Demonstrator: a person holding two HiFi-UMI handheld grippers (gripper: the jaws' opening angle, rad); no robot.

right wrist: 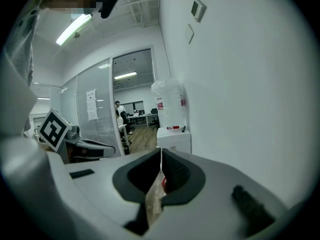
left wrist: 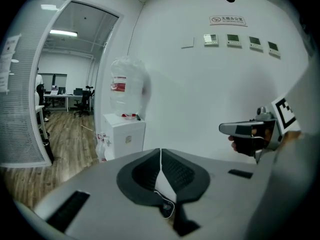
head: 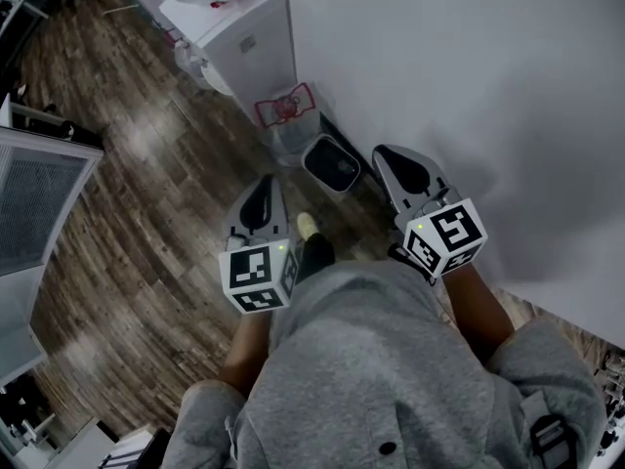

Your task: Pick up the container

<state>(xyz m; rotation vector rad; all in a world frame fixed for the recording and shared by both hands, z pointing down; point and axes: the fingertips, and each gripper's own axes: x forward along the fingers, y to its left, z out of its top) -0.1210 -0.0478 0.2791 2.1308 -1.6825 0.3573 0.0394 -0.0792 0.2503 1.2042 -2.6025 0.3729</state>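
Note:
In the head view a small dark container with a pale rim [head: 332, 164] stands on the wooden floor against the white wall. My left gripper [head: 262, 186] is held in the air to its lower left, jaws shut and empty. My right gripper [head: 386, 154] hovers just right of the container, also shut with nothing in it. Both are well above the floor, in front of the person's grey sweatshirt. In the left gripper view the closed jaws [left wrist: 160, 151] point at the wall, and in the right gripper view the closed jaws [right wrist: 161, 151] point along it. Neither gripper view shows the container.
A white water dispenser [head: 244, 37] with a clear bottle [left wrist: 127, 91] stands by the wall beyond the container. A clear tub with a red wire frame [head: 288, 115] sits at its foot. A glass partition [left wrist: 30, 109] and an open office lie to the left.

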